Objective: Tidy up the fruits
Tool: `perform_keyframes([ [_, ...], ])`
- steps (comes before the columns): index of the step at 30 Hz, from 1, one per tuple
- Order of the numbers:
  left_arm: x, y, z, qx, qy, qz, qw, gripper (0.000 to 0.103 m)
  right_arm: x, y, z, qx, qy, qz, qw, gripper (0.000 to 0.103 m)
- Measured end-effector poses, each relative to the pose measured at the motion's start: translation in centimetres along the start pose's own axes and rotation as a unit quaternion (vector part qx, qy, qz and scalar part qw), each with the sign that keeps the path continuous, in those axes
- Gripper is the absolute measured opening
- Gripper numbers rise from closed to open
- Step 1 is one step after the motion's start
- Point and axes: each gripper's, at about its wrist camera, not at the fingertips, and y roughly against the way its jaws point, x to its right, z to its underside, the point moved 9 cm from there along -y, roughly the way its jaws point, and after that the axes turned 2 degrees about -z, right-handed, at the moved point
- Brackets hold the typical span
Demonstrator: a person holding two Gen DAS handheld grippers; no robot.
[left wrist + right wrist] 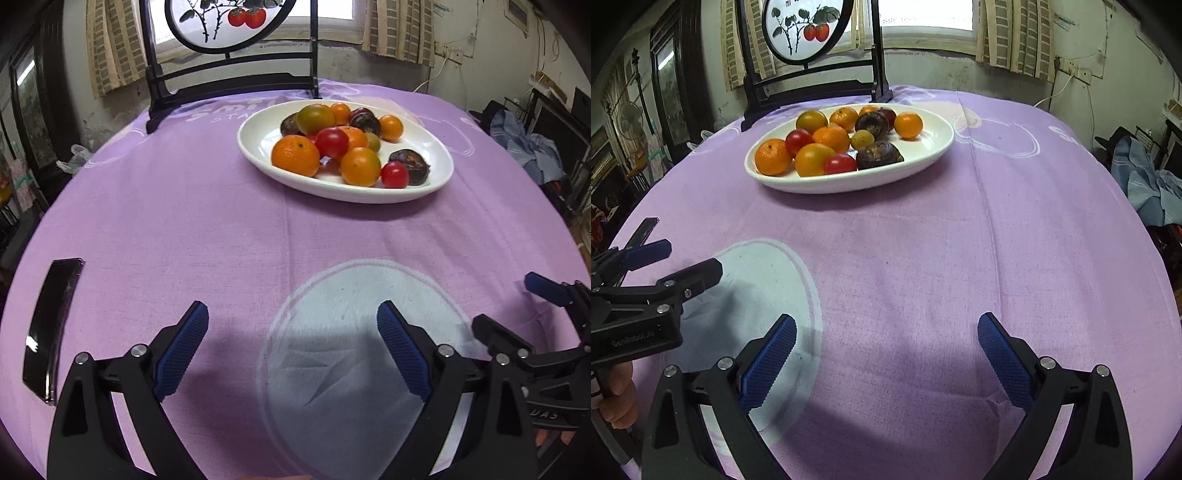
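Hovering left hand-held gripper [291, 347] agape, fruit heaped in white dish [258, 147]

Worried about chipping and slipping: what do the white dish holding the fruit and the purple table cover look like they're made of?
The white oval dish looks like glazed ceramic, maybe porcelain: smooth, glossy, with bright highlights on its rim; melamine can't be excluded. The purple tablecloth looks like matte woven cotton-like fabric: visible weave, soft creases, printed white circles.
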Motion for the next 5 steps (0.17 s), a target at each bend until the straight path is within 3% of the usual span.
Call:
perform_keyframes([
  [5,0.17,-0.81,0.52,-0.014,-0.003,-0.003,0.9999,0.095,0.37,-0.61,0.51,-0.016,-0.001,0.013,1.000,0.100],
])
